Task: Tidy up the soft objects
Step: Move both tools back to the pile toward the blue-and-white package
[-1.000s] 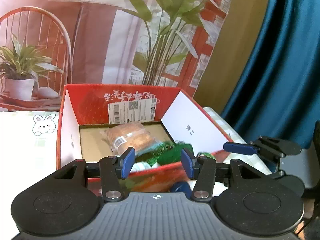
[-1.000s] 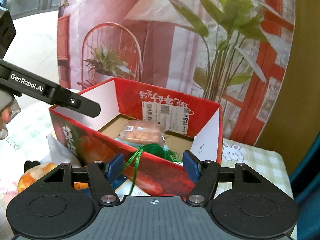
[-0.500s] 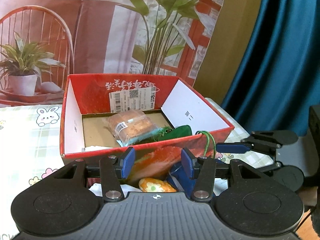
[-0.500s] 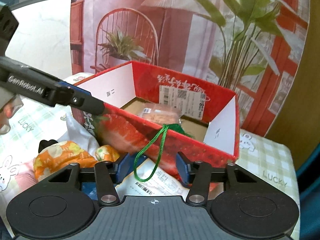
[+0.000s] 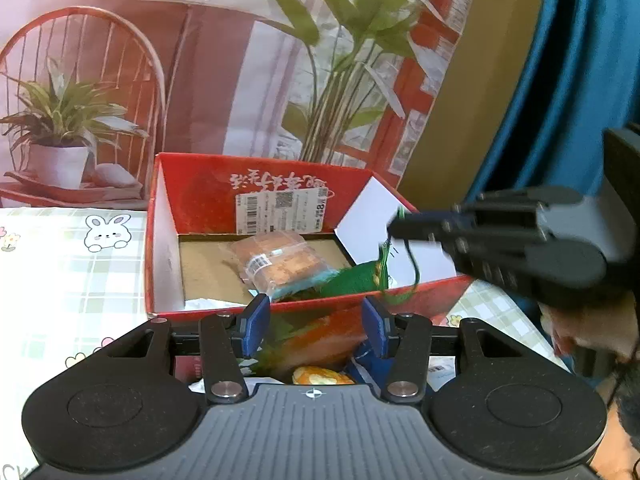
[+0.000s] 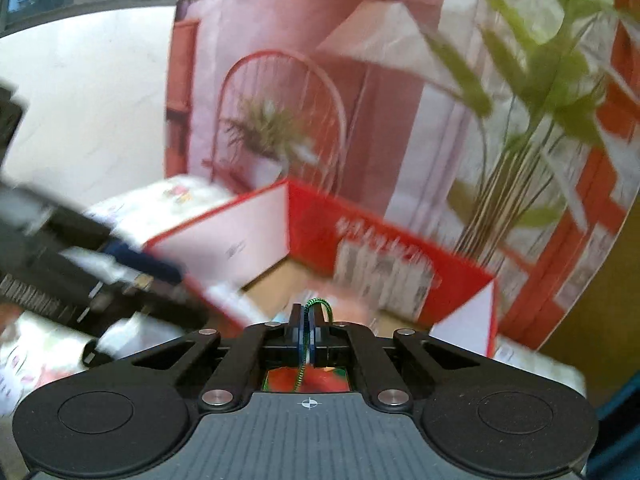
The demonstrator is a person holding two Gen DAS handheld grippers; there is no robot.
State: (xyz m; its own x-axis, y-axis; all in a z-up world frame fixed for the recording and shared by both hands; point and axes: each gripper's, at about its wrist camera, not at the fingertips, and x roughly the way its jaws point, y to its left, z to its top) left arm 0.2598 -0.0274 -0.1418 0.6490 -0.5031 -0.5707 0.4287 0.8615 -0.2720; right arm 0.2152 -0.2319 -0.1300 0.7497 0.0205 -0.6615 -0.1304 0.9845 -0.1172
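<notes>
Your right gripper [image 6: 307,320] has its jaws pressed together on a green cord [image 6: 316,303]; the loop shows just above the pads and a strand runs down behind them. In the left wrist view the same gripper [image 5: 394,227] enters from 3 o'clock, blurred, above the right wall of the red cardboard box [image 5: 256,188], with the cord [image 5: 384,264] hanging from its tip to a green soft pouch [image 5: 354,278] that lies inside the box against the near right corner. A wrapped brown snack packet [image 5: 276,258] lies on the box floor, just at 10 o'clock of the pouch and touching it.

Your left gripper [image 5: 312,320] has its jaws apart, nothing between the pads, held short of the box's near wall. Below it, at 6 o'clock of the box, an orange soft toy [image 5: 320,376] shows in part. The box stands on a checked tablecloth with a rabbit print [image 5: 108,232].

The right wrist view is motion-blurred; box contents there cannot be told.
</notes>
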